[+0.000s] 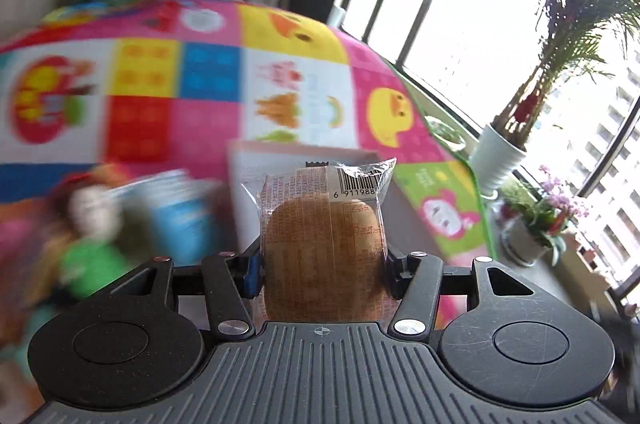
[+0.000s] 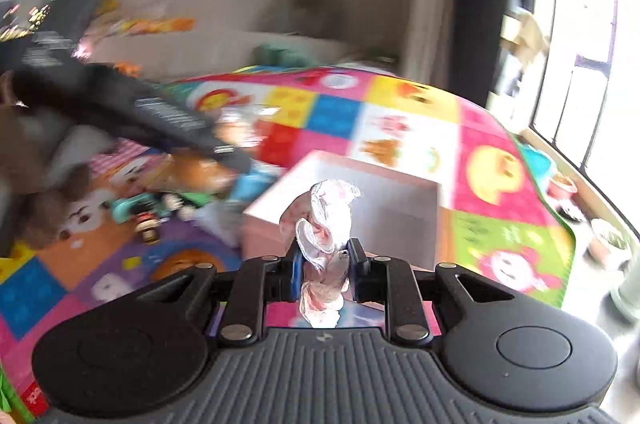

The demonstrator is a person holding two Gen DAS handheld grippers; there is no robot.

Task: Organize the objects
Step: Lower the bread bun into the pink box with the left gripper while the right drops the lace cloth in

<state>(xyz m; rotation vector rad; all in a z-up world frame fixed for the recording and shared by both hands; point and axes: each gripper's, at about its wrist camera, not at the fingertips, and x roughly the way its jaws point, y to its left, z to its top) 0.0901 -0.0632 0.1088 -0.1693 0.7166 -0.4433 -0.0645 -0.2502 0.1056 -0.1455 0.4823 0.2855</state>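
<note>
My left gripper (image 1: 323, 266) is shut on a wrapped brown bun in clear printed plastic (image 1: 322, 240), held above the colourful play mat (image 1: 208, 80). An open pink-white box (image 1: 280, 156) lies just beyond it. My right gripper (image 2: 323, 264) is shut on a crumpled silvery-pink wrapper (image 2: 326, 224), held in front of the same box (image 2: 360, 192). The left gripper's black body (image 2: 132, 112) crosses the upper left of the right wrist view, blurred.
Blurred toys (image 2: 148, 212) and a blue-white carton (image 1: 184, 208) lie left of the box on the mat (image 2: 400, 120). Potted plants (image 1: 520, 128) and small pots (image 2: 608, 240) stand along the window on the right. A sofa (image 2: 240, 48) is behind the mat.
</note>
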